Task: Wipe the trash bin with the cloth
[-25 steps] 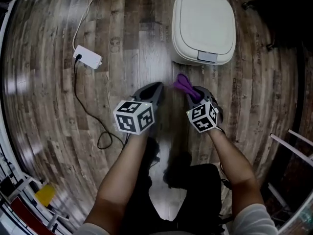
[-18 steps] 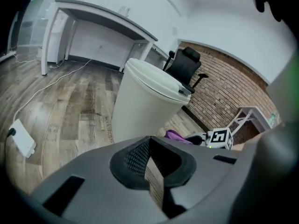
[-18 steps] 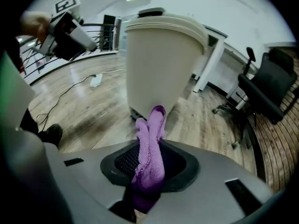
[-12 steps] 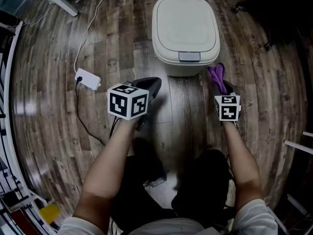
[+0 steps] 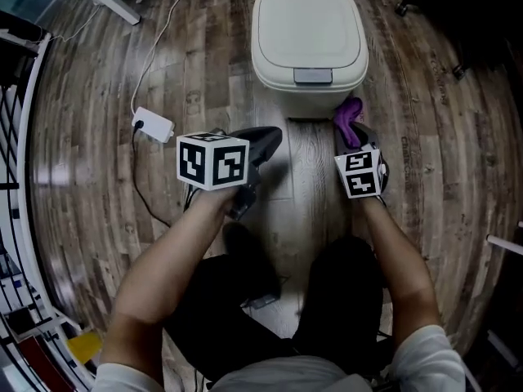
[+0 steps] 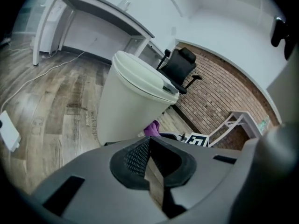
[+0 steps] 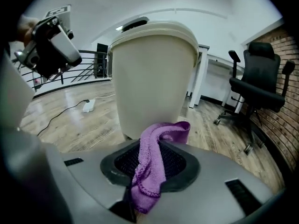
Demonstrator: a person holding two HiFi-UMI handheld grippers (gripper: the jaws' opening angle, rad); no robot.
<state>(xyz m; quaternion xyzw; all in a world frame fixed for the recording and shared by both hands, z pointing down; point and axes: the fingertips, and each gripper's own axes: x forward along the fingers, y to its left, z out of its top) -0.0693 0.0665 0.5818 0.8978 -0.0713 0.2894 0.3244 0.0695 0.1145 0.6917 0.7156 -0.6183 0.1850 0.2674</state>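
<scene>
my right gripper (image 5: pixel 356 137) has drifted left, jaws clamped on the purple cloth (image 5: pixel 349 114), now just beside the front of the bin (image 5: pixel 307 31). left gripper (image 5: pixel 263 144) hovers alongside, jaws together, empty.

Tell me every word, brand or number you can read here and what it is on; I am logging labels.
"workshops", probably; sideways and blurred, printed on the floor beside the trash bin.
Smaller print next to it: too blurred to read.
Marker cubes: black-and-white patterns only, no letters.
Trash bin and cloth: no text visible.
</scene>
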